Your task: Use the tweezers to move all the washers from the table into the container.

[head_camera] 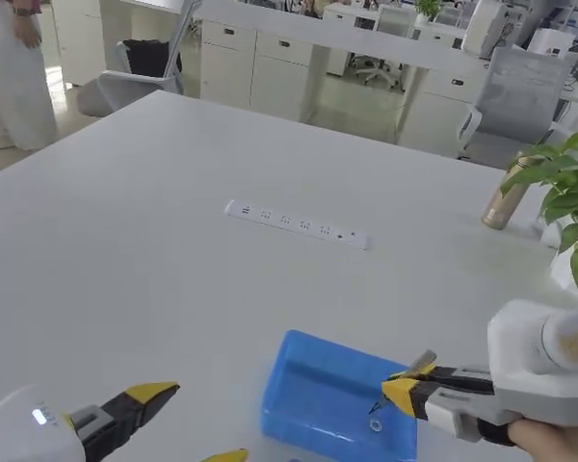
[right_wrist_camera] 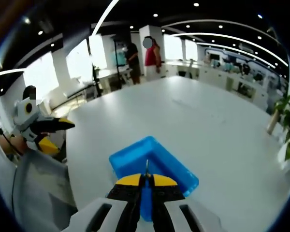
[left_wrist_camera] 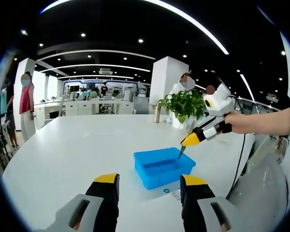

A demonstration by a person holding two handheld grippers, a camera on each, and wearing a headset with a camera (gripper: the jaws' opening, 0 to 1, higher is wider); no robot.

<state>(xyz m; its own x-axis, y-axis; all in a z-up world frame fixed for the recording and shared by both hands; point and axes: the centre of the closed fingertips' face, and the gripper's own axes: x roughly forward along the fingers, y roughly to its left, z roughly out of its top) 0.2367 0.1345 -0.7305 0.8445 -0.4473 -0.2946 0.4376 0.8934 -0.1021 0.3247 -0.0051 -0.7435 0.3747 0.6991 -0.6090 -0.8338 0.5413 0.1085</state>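
Our right claw (right_wrist_camera: pixel 146 180) has its yellow-tipped jaws pressed almost together on the tweezers (right_wrist_camera: pixel 146 166), whose thin points stick out forward and aim down into the blue container (right_wrist_camera: pixel 130 159). In the head view the right claw comes in from the right, over the near right corner of the container (head_camera: pixel 308 385), and the tweezer tip hangs just above its floor. We see a small ring-shaped speck close under that tip, but it is too small to tell whether it is a washer. Our left claw (left_wrist_camera: pixel 150 193) is spread wide and holds nothing; it hovers low over the white table (left_wrist_camera: pixel 77 150), apart from the container on its near side. Between its jaws we make out a few washers (left_wrist_camera: pixel 171 192) lying on the table just in front of the container's near wall. Farther back on the table are a white power strip (head_camera: pixel 297 223), a gold bottle (head_camera: pixel 506 202) and a potted plant (head_camera: pixel 564 192).
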